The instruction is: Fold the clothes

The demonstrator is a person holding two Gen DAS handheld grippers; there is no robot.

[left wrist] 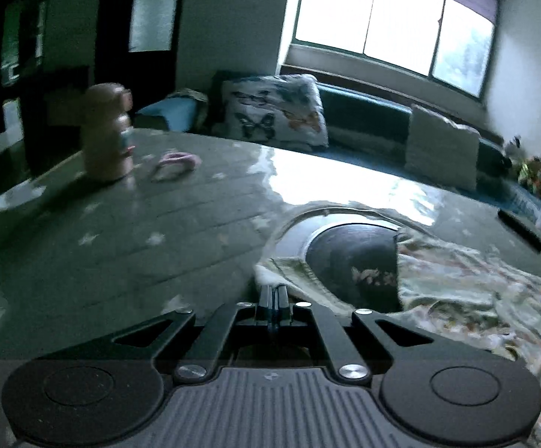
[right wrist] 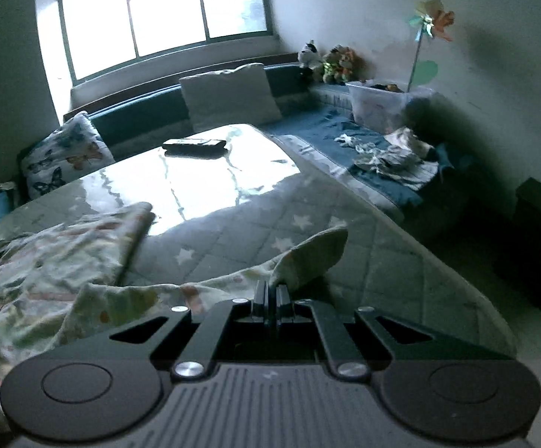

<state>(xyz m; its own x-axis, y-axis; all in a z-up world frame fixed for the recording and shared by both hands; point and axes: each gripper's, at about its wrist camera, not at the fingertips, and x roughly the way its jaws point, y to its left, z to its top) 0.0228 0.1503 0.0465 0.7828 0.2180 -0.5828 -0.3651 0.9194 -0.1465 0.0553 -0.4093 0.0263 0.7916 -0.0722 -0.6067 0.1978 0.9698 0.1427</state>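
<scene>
1. The table (left wrist: 128, 246) fills most of both views, covered by a grey quilted cloth with white stars under a glossy clear sheet that mirrors the window (left wrist: 390, 18).
2. A blue bench sofa (right wrist: 233, 119) runs along the far side below the window and carries a butterfly cushion (left wrist: 274, 112) and a plain pale cushion (right wrist: 229, 97).
3. The floral garment (left wrist: 468, 298) lies rumpled on the near part of the table, to the right in the left wrist view and to the left in the right wrist view.
4. A round dark panel (left wrist: 352, 257) with a pale rim is set in the tabletop; the garment covers its right and near edges.
5. More crumpled clothes (right wrist: 393, 156) lie on the sofa at the right, near a clear plastic bin (right wrist: 378, 104).
6. A pink bottle (left wrist: 106, 134) stands on the far left of the table, with a pink hair band (left wrist: 175, 164) just beside it.
7. A dark flat remote-like thing (right wrist: 194, 145) lies at the far end of the table.
8. The left gripper (left wrist: 273, 300) has its jaws pressed together, pinching an edge of the garment.
9. The right gripper (right wrist: 271, 300) is likewise clamped tight on a raised fold of the garment.
</scene>
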